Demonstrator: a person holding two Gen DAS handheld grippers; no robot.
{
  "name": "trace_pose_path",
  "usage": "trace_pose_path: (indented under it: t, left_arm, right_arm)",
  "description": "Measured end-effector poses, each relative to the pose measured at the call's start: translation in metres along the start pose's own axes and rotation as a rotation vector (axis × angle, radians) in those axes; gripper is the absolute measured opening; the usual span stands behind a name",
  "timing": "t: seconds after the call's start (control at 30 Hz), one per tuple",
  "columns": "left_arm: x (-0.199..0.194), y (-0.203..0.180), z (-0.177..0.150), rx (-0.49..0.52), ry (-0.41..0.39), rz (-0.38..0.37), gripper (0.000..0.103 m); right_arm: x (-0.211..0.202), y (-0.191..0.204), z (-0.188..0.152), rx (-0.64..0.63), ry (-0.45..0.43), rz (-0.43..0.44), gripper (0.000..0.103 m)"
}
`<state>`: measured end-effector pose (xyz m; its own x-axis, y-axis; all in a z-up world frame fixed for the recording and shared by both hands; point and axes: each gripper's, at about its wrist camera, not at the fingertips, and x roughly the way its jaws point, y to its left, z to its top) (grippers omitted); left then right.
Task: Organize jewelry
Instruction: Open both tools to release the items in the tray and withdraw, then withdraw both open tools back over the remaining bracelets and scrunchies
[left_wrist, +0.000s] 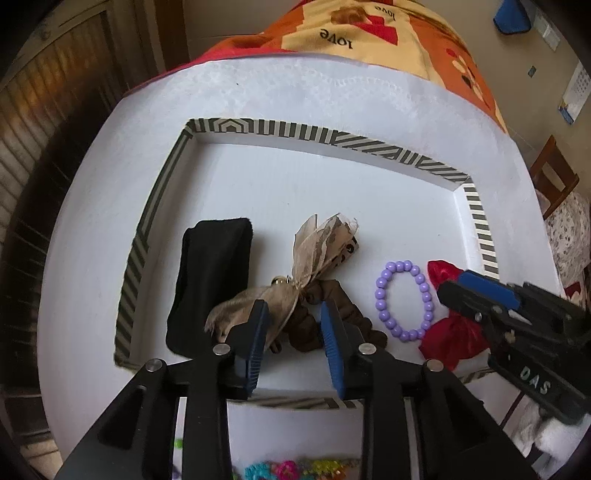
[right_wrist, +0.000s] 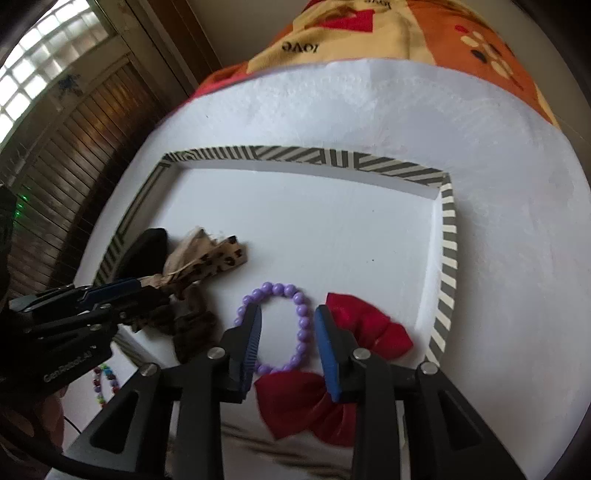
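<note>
Left wrist view: the left gripper (left_wrist: 295, 325) hangs over the near part of the tray (left_wrist: 480, 225), its blue pads apart and pressing on nothing. Between and just beyond them lies the brown scrunchie (left_wrist: 332, 317) with its beige ribbon bow (left_wrist: 321, 240). To the left, the black pouch (left_wrist: 210, 277) sits close to the tray's striped left rim, with only a thin strip of white floor between. To the right, the purple bead bracelet (left_wrist: 404, 301) lies flat, just beside the red bow (left_wrist: 454, 336), which crowds the tray's near right corner. The right gripper (left_wrist: 476, 291) reaches in from the right above that bow. The far half of the tray floor is bare and white, right up to the striped far rim. Past the tray, the white cloth (left_wrist: 295, 92) runs to its edge against a patterned blanket (left_wrist: 369, 33).

Right wrist view: the right gripper (right_wrist: 288, 332) has its jaws parted, nothing pinched. Its left pad stands over the bracelet's (right_wrist: 291, 325) ring, its right pad at the red bow's (right_wrist: 369, 325) inner edge; whether either touches, I cannot tell. The bow spills over the tray's (right_wrist: 447, 243) near edge. The left gripper (right_wrist: 122, 288) comes in from the left over the scrunchie (right_wrist: 192, 328). Again, the far floor is open.
</note>
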<state>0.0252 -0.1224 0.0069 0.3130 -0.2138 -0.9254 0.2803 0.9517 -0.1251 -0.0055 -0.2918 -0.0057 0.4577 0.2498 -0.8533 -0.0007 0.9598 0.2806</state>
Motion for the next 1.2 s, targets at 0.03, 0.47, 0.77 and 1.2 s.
trace_pose_path:
  t: [0.03,0.47,0.77,1.2]
  left_arm:
    - [-0.003,-0.001,-0.001,-0.004,-0.004,0.001,0.020]
    - [-0.040,-0.005,-0.019,0.003,-0.068,0.038,0.020]
    - [-0.069,-0.015,-0.041,0.034,-0.114,0.045,0.020]
    - [-0.110,-0.028,-0.093,0.048,-0.166,0.073,0.020]
  right_arm:
    - [-0.004,0.002,-0.002,0.000,-0.007,-0.002,0.037]
    - [-0.044,0.015,-0.024,0.020,-0.068,-0.023,0.049]
    - [-0.082,0.032,-0.047,0.007,-0.127,-0.029,0.055]
    - [-0.125,0.040,-0.101,0.017,-0.163,-0.025,0.059]
